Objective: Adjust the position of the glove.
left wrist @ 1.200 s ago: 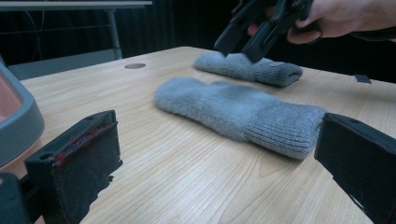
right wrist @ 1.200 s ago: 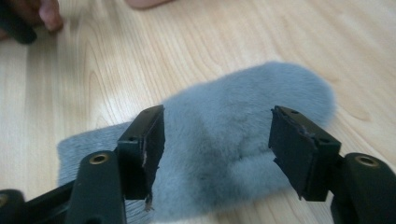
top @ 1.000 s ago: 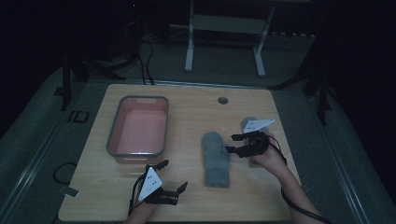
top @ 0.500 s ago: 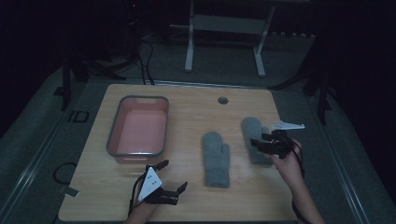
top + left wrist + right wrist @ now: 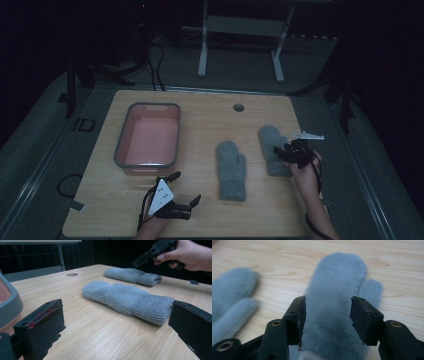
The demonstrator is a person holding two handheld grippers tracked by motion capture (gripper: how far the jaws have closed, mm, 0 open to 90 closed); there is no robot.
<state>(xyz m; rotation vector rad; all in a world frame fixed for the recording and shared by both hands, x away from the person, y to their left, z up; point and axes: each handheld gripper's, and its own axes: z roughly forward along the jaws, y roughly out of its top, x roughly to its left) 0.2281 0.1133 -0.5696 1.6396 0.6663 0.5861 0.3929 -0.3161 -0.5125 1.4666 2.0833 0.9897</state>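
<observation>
A: Mittens first. One mitten [image 5: 232, 170] lies near the middle of the table [image 5: 200, 215], and the second mitten [image 5: 270, 148] lies towards the right edge, cuff pointing at the person.

B: What has changed?

A: A second ago the right gripper [image 5: 288, 152] was beside the middle mitten. It has since swung out to the right and come down over the cuff end of the second mitten. Its jaws have just been closing, and in the right gripper view that mitten [image 5: 337, 302] sits between them.

B: Gripped, then?

A: Not that I can see. The pads [image 5: 359, 317] stand either side of the fleece, perhaps brushing it; the picture is too soft to be sure. I'd call them half spread, not yet pinching.

B: And the left gripper [image 5: 181, 192]?

A: Spread wide, resting near the front edge, below the pink tray [image 5: 120, 150]. It hasn't shifted.

B: Meaning?

A: Probably a pick-up of the second mitten is about to begin.
</observation>
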